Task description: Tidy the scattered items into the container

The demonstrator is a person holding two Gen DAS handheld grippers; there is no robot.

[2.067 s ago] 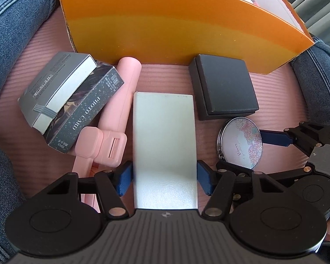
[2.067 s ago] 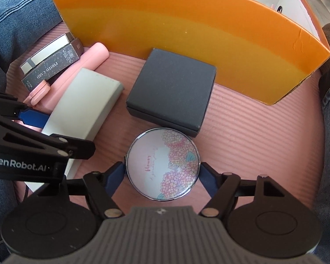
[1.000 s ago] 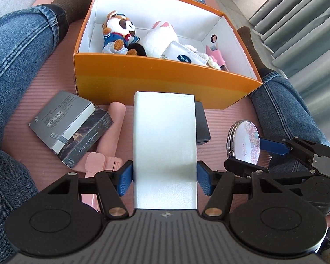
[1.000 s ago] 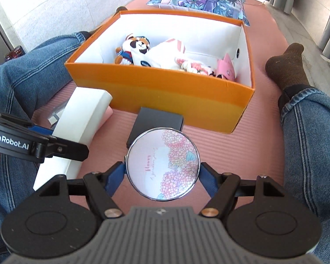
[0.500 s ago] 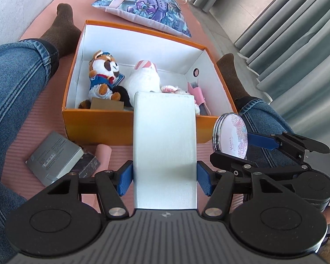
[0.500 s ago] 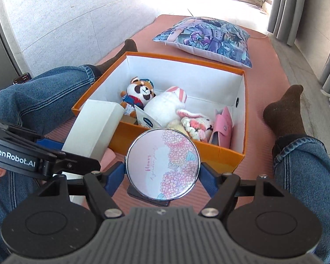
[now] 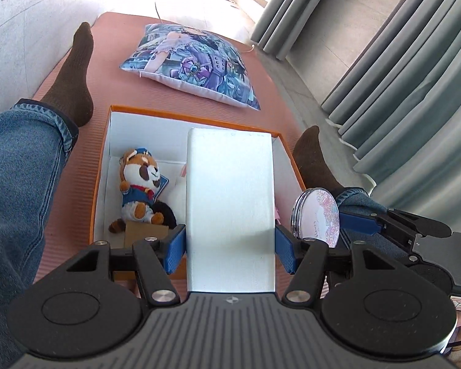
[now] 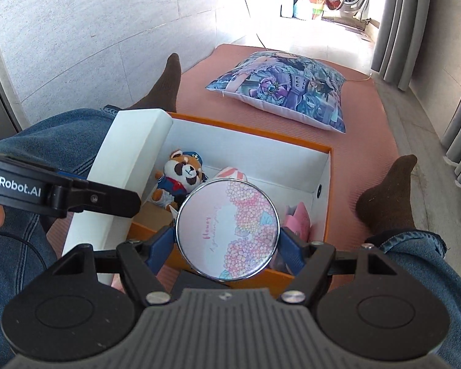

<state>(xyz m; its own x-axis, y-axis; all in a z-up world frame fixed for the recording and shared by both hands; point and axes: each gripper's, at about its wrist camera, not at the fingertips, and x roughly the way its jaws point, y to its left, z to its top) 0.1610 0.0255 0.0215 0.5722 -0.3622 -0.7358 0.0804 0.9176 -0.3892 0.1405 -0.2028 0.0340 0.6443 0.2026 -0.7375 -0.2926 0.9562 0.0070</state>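
Note:
My left gripper (image 7: 230,250) is shut on a long white box (image 7: 230,203), held up over the near part of the orange container (image 7: 96,190). To its right, my right gripper (image 8: 228,241) is shut on a round flowered compact mirror (image 8: 228,229), raised above the container's near wall (image 8: 227,266). The mirror (image 7: 316,213) shows edge-on in the left wrist view, and the white box (image 8: 129,166) shows at the left of the right wrist view. Inside the container lie a red panda plush (image 7: 138,190), a white plush (image 8: 230,173) and a pink item (image 8: 298,220).
A person's jeans-clad legs (image 7: 18,184) and brown socks (image 8: 387,193) flank the container on the pink mat (image 7: 113,92). A printed cushion (image 8: 282,89) lies beyond the box. A black box (image 8: 196,279) sits on the mat just below the mirror. Grey curtains (image 7: 415,77) hang at the right.
Both grippers have risen and come forward over the container with the white box and the mirror. The views have tilted up, so the items left on the mat have dropped out of sight.

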